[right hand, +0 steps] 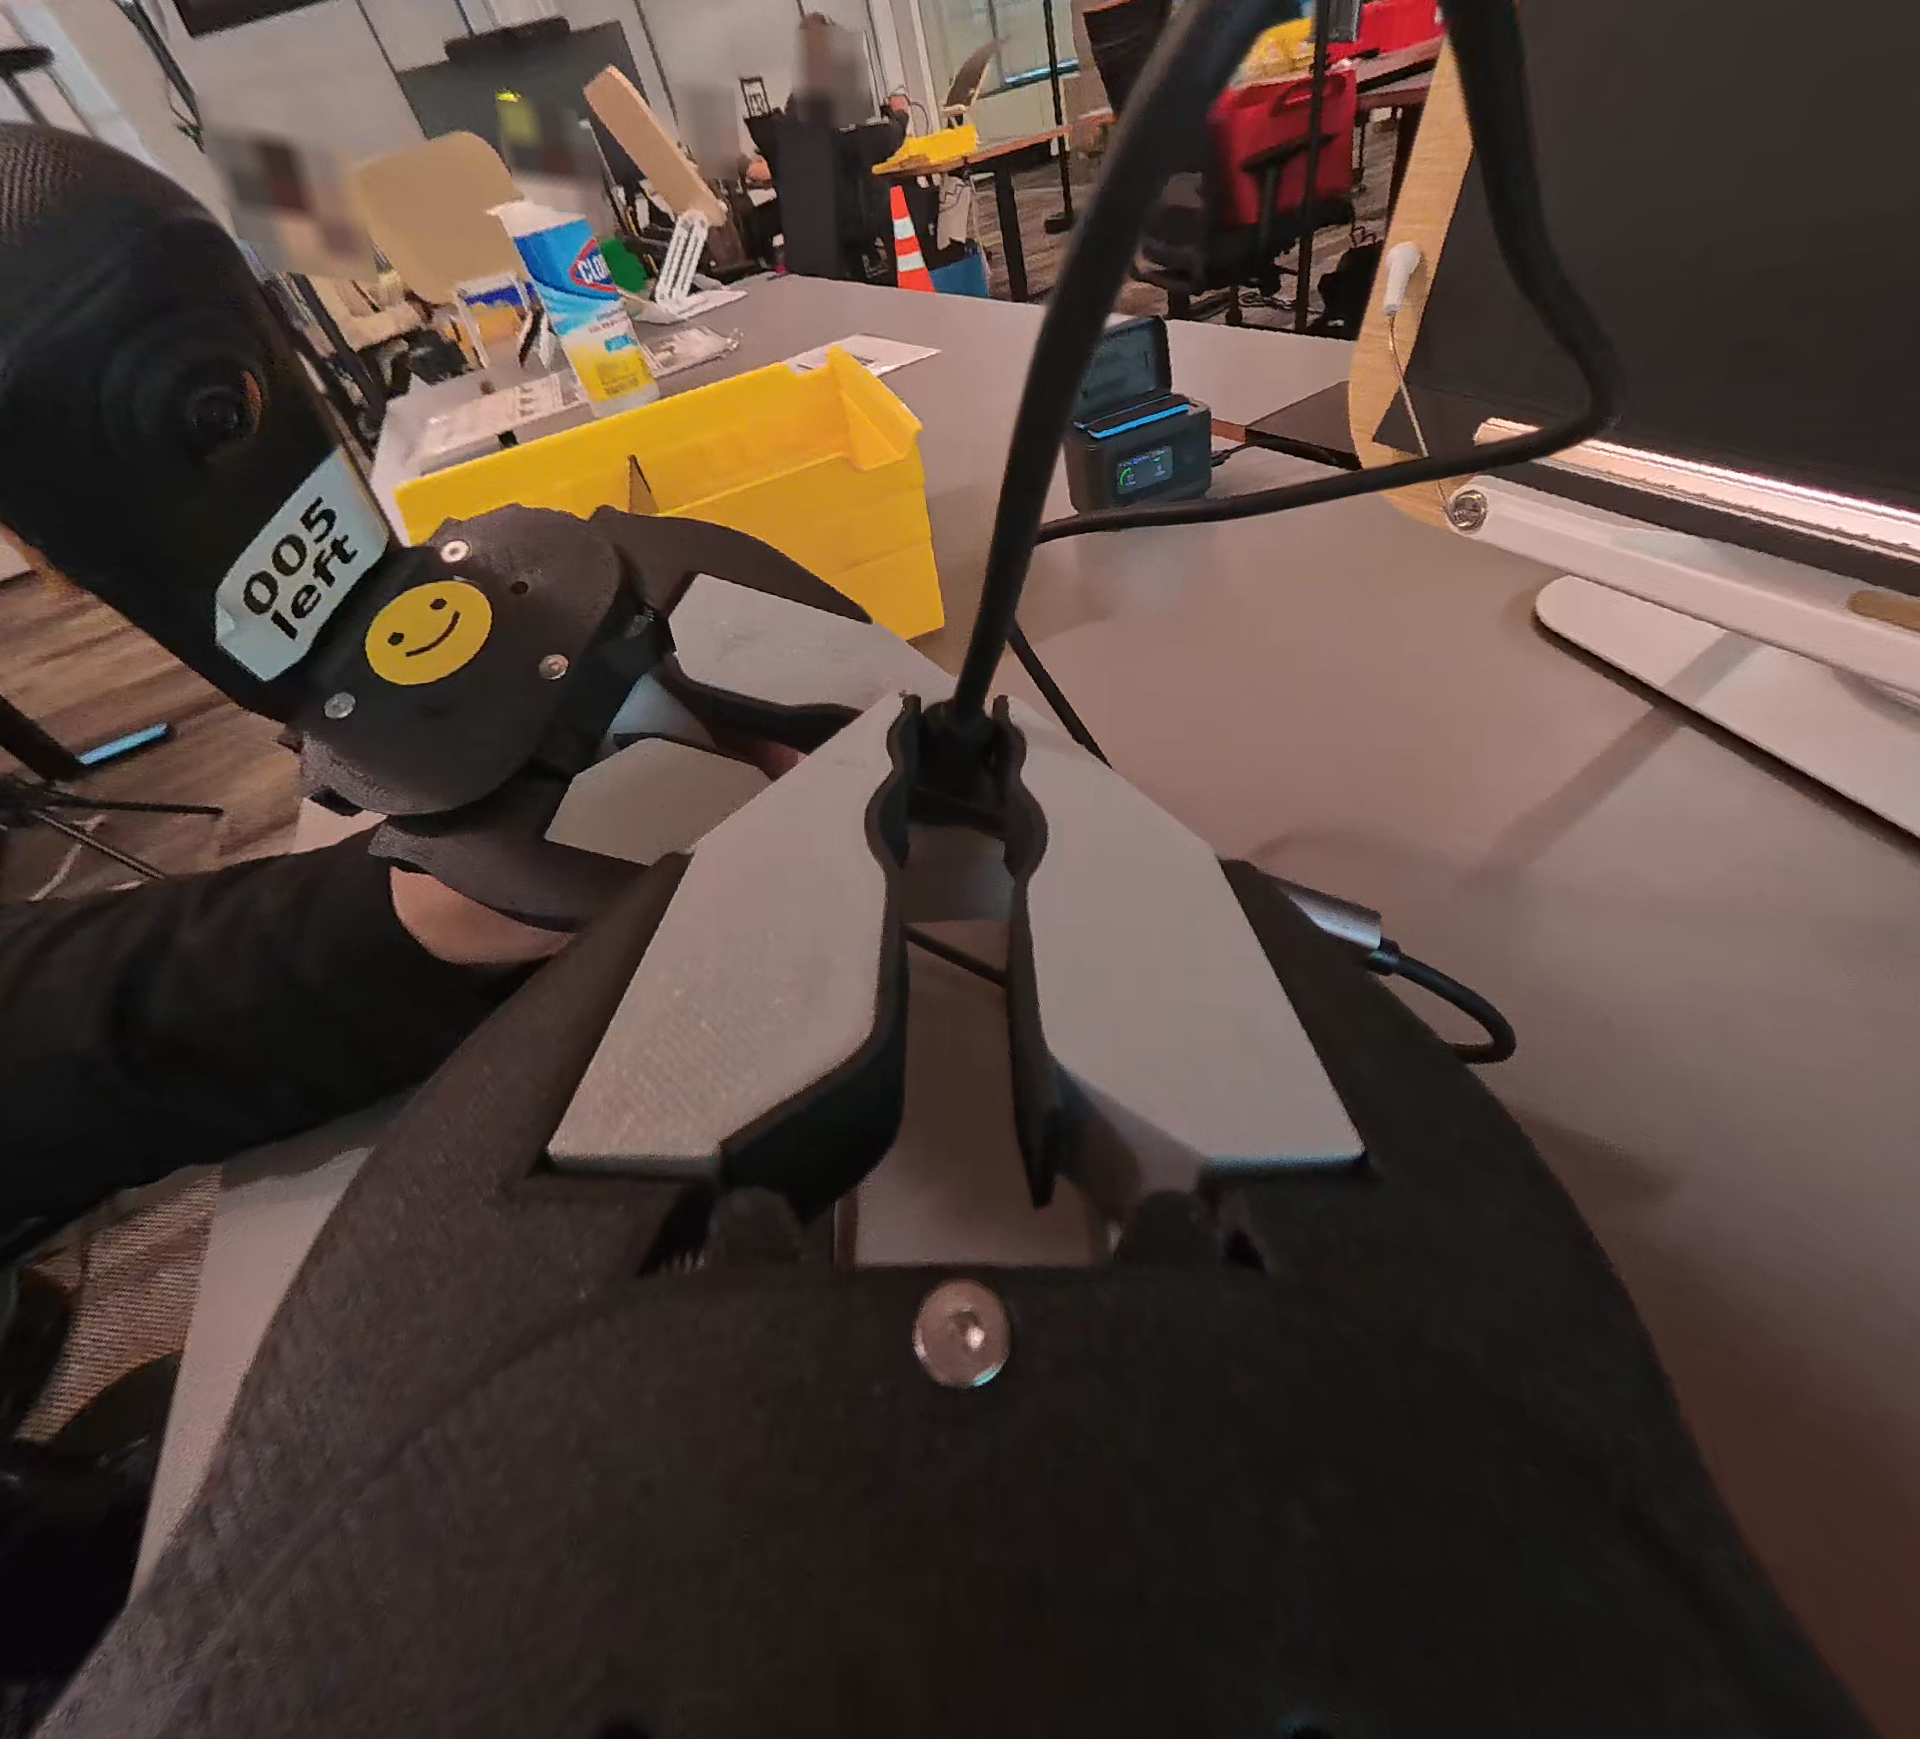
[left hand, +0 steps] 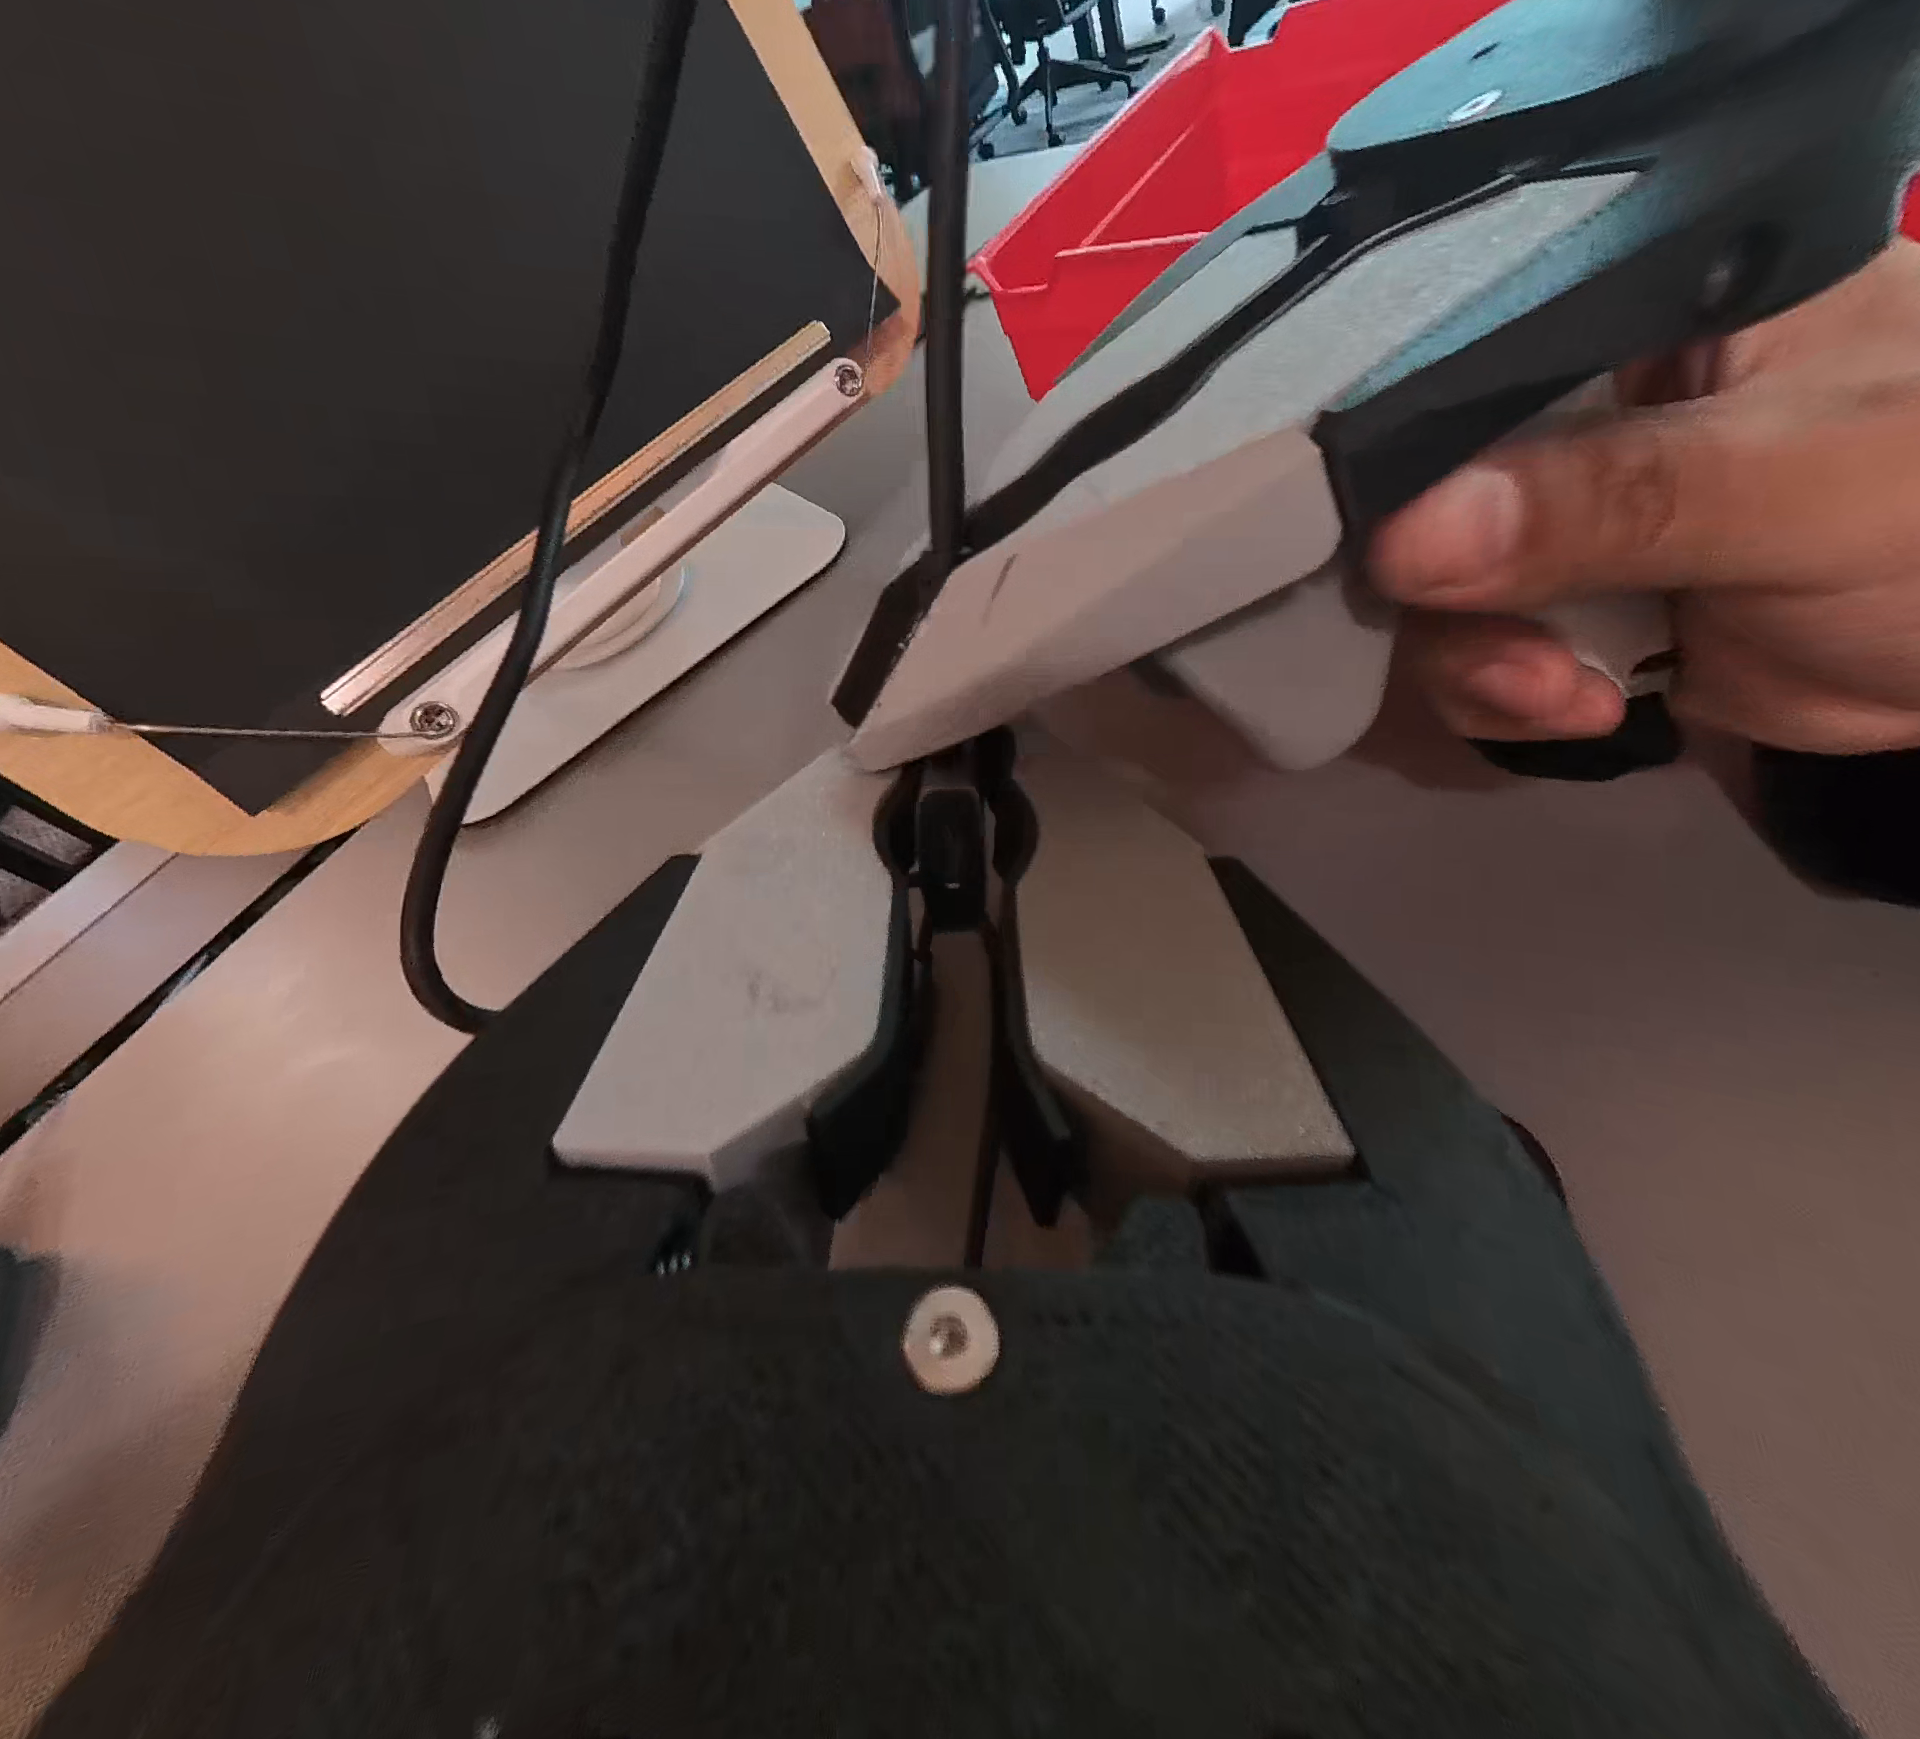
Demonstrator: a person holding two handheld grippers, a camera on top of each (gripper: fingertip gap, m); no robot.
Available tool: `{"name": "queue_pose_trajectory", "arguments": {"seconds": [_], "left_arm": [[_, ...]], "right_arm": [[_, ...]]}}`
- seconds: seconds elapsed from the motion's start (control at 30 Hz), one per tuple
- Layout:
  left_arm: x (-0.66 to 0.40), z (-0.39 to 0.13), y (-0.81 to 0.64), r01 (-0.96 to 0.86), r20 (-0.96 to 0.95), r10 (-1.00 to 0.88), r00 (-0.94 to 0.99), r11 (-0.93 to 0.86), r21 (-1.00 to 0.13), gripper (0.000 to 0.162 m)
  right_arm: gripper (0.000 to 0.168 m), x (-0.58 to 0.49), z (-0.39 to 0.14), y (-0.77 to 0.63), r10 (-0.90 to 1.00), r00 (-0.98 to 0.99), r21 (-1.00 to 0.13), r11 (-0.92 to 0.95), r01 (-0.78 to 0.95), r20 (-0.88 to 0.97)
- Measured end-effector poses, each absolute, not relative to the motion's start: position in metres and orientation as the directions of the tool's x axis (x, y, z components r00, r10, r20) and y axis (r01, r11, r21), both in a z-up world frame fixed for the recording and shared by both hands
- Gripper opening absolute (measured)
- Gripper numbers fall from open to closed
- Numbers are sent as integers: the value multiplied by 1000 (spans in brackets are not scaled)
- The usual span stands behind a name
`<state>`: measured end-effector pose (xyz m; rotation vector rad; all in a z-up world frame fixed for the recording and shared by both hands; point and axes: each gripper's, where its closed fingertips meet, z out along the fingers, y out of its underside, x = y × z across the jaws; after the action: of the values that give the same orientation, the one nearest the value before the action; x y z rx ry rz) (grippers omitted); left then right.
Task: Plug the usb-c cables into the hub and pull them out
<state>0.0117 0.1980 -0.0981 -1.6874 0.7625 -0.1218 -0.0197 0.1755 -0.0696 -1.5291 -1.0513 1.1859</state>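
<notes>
Both claws meet just in front of the monitor stand (right hand: 1704,640). The right gripper (right hand: 956,775) is closed on the cable (right hand: 1049,401) at its stiff plug collar, the best hold since the cord flexes. The left gripper (left hand: 951,842) pinches a small black plug (left hand: 948,832). Only the right view shows the hub (right hand: 1340,920), beside its claw.

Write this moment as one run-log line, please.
left tongs: shut on black plug | right tongs: shut on cable | hub: on table
</notes>
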Motion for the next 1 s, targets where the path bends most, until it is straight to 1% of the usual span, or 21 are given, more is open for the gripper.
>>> {"name": "queue_pose_trajectory", "arguments": {"seconds": [0.17,0.27,0.37,0.73,0.87,0.93,1.0], "left_arm": [[13,-106,201,-422,-311,-543,780,-90,-902,8],[8,-104,204,-488,-398,-487,778,-68,-870,12],[7,-101,204,-500,-420,-466,779,-56,-864,10],[5,-99,205,-517,-450,-437,779,-41,-855,11],[5,-100,203,-509,-433,-455,778,-54,-859,6],[4,-101,201,-480,-386,-473,792,-91,-872,6],[6,-102,201,-465,-362,-480,799,-113,-878,6]], "right_arm": [[10,-22,-73,175,966,208,-976,-180,122,-152],[10,-20,-73,183,953,296,-983,-110,144,-63],[10,-20,-71,181,955,293,-987,-78,140,-34],[10,-17,-71,185,947,317,-985,-95,141,-46],[10,-18,-72,184,953,292,-983,-125,133,-82],[10,-19,-72,182,957,271,-981,-145,128,-106],[9,-18,-72,183,952,257,-974,-198,112,-165]]}}
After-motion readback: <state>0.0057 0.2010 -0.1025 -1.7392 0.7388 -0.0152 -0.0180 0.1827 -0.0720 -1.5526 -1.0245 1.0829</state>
